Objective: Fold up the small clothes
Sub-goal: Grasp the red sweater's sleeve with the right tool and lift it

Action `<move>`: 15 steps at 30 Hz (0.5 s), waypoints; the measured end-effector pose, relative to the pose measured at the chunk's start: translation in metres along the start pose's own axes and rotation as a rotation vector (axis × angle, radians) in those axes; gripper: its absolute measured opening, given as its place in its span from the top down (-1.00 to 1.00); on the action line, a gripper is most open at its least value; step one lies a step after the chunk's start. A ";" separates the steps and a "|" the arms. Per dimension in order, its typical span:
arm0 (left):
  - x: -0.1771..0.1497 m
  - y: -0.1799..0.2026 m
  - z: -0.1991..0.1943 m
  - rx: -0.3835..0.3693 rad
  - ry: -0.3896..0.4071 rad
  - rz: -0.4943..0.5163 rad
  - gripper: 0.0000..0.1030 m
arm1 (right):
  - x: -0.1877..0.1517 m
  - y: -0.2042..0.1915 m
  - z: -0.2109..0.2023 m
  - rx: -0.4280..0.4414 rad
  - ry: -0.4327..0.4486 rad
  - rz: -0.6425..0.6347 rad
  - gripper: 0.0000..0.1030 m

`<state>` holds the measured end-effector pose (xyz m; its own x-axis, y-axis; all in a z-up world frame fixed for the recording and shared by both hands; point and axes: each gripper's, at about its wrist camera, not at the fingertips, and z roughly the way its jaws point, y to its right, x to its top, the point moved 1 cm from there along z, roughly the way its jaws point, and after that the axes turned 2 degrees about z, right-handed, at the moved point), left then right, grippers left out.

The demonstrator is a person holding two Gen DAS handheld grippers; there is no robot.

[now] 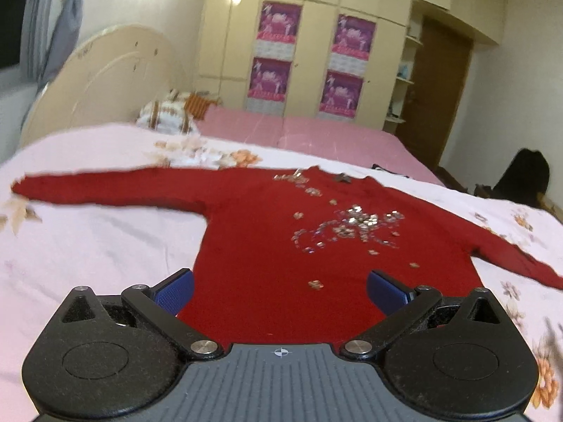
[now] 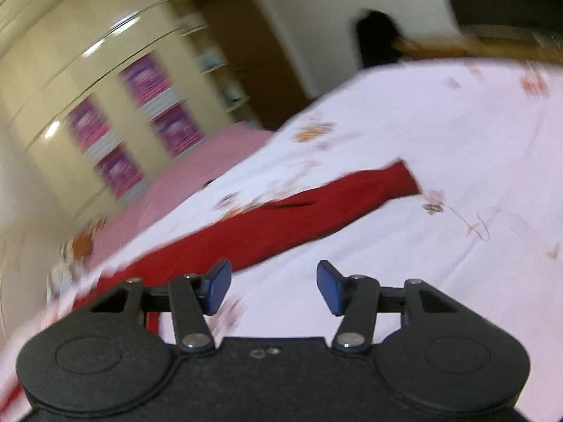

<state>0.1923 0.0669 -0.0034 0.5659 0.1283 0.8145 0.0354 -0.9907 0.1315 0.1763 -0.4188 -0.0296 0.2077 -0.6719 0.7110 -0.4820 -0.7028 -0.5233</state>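
Observation:
A small red sweater [image 1: 267, 232] with silver sequins lies flat on the white flowered bedsheet [image 1: 88, 246], both sleeves spread out to the sides. My left gripper [image 1: 279, 290] hovers over the sweater's hem, its blue pads wide apart and nothing between them. In the blurred, tilted right wrist view, one red sleeve [image 2: 316, 211] stretches across the sheet [image 2: 440, 140]. My right gripper [image 2: 273, 286] is just below that sleeve, over bare sheet, its jaws partly apart and empty.
A pink cover [image 1: 309, 133] lies on the far half of the bed, with striped pillows [image 1: 169, 112] by the cream headboard [image 1: 102, 81]. A wardrobe with purple posters [image 1: 299, 56], a brown door [image 1: 436, 88] and a dark object [image 1: 524, 176] stand beyond the bed.

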 end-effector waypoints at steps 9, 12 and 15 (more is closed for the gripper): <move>-0.003 -0.030 0.053 -0.039 -0.120 -0.051 -1.00 | 0.017 0.097 0.087 -0.034 0.000 0.419 0.00; 0.001 -0.038 0.071 -0.020 -0.171 -0.105 -1.00 | 0.014 0.099 0.101 -0.022 0.020 0.412 0.03; 0.002 -0.041 0.092 0.033 -0.214 -0.102 -1.00 | 0.020 0.092 0.113 -0.028 0.030 0.381 0.04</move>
<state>0.2676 0.1040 -0.0586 0.7197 0.2184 0.6591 0.1262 -0.9746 0.1851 0.2321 -0.5235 -0.1172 -0.0155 -0.8763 0.4815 -0.5430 -0.3970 -0.7400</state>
